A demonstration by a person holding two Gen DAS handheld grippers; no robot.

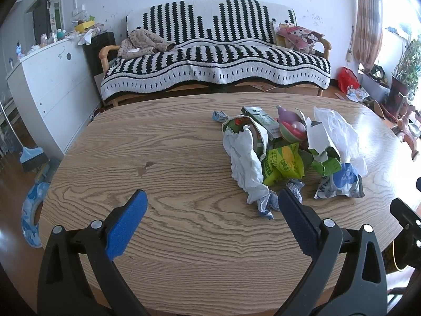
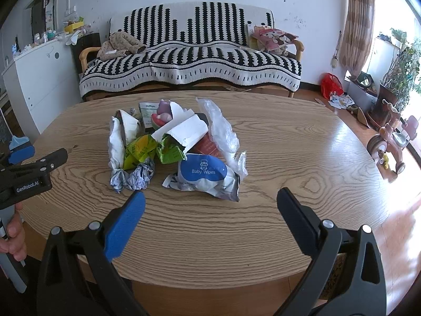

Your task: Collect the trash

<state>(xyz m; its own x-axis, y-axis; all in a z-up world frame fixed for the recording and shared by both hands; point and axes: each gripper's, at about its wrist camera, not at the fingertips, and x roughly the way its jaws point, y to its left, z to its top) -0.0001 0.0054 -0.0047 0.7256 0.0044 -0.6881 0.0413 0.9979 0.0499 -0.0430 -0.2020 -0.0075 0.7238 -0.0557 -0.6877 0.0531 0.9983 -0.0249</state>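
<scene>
Right wrist: baby wipes pack (image 2: 204, 176), table (image 2: 276, 137)

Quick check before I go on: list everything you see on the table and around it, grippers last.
baby wipes pack: 1, blue and white, near edge of pile
yellow-green wrapper: 1, pile centre
crumpled white paper: 1, pile's left
clear plastic bag: 1, pile's right
pink toy: 1, pile's far side
table: 1, wood-grain
sofa: 1, black-and-white cover, behind table
tricycle: 1, pink, floor right
left gripper: open, empty
right gripper: open, empty
</scene>
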